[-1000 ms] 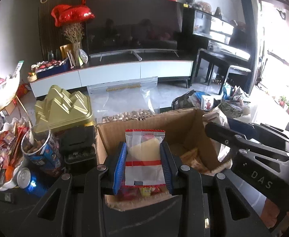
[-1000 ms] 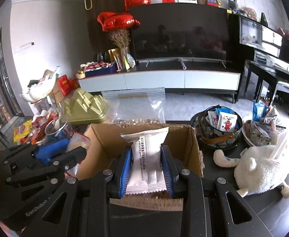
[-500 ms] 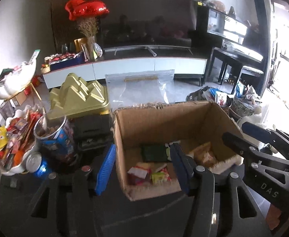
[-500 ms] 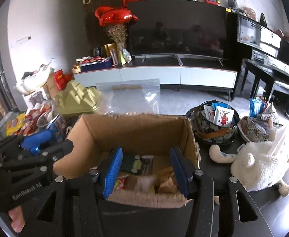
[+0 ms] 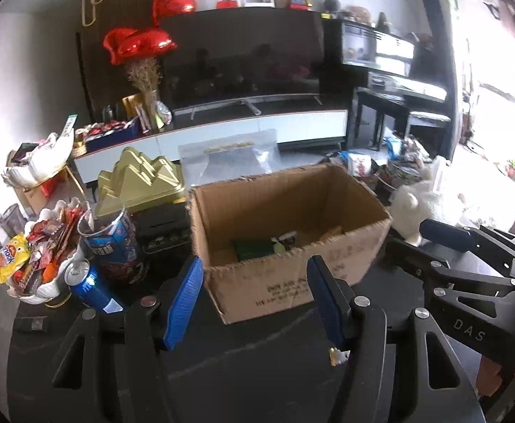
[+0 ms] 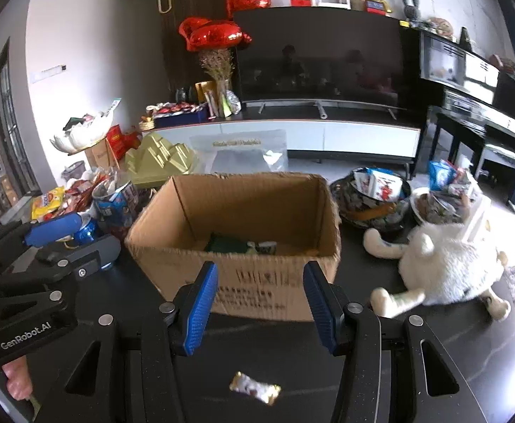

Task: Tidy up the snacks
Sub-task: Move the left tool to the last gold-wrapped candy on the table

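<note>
An open cardboard box (image 5: 285, 204) (image 6: 243, 211) stands on the dark table in front of both grippers. A green packet (image 5: 253, 248) (image 6: 227, 245) and other snack packets lie at its bottom. My left gripper (image 5: 254, 263) sits just short of the box's near wall, its jaws opening with nothing between the blue pads. My right gripper (image 6: 261, 266) is open and empty, also short of the box's front wall. A small wrapped candy (image 6: 255, 387) (image 5: 338, 355) lies on the table below the right gripper.
To the left, a white bowl (image 5: 42, 292) heaped with snacks, a blue can (image 5: 88, 285), a blue tub (image 5: 112, 239) and a gold box (image 5: 141, 183). To the right, a white plush toy (image 6: 447, 261) and a basket of packets (image 6: 370, 197).
Both grippers held a snack packet over the box, opened and dropped them in. Both have since pulled back from the box, which now looks farther away.
</note>
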Demonstrator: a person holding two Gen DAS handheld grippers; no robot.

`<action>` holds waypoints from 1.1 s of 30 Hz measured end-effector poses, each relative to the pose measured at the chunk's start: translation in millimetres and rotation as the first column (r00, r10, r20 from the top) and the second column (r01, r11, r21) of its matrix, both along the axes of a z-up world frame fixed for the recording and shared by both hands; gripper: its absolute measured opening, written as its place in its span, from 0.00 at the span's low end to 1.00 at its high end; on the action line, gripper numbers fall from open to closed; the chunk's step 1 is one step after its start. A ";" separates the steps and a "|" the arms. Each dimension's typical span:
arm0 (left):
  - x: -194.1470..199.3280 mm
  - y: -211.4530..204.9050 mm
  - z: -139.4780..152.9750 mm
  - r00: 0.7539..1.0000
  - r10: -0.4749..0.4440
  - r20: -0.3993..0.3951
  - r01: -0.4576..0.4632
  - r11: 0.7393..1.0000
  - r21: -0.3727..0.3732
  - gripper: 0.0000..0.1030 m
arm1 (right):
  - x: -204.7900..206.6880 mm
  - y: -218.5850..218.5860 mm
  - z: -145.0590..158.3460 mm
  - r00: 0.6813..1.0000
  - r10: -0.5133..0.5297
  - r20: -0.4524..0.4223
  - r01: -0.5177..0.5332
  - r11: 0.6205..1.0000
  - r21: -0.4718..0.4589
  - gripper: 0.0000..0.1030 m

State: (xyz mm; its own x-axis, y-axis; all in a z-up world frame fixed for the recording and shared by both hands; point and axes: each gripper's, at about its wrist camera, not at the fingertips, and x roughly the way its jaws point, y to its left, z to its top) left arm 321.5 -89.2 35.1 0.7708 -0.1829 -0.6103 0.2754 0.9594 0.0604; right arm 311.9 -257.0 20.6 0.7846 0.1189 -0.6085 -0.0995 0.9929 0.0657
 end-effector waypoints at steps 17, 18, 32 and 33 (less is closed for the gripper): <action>-39.2 -33.5 -51.0 0.969 -0.229 -0.093 0.231 0.973 0.012 0.59 | -72.9 -23.2 -37.8 0.985 -0.164 -0.046 0.166 0.985 0.035 0.50; -40.1 -35.1 -54.9 0.966 -0.238 -0.100 0.240 0.971 0.011 0.59 | -75.2 -23.9 -42.5 0.984 -0.172 -0.052 0.174 0.984 0.038 0.50; -32.0 -61.1 -120.9 0.884 -0.402 -0.241 0.428 0.902 0.065 0.62 | -86.0 -32.1 -104.2 0.957 -0.254 -0.143 0.267 0.960 0.082 0.50; -31.5 -62.2 -123.3 0.880 -0.408 -0.242 0.435 0.897 0.072 0.62 | -85.1 -32.8 -109.8 0.953 -0.259 -0.156 0.274 0.958 0.084 0.50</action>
State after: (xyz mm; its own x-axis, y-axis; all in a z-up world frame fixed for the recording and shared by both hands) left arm 289.9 -151.5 -88.2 0.4840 -0.3754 -0.7905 0.6715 0.7386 0.0604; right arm 226.8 -289.8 -89.2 0.7031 -0.0142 -0.7110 0.1853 0.9689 0.1639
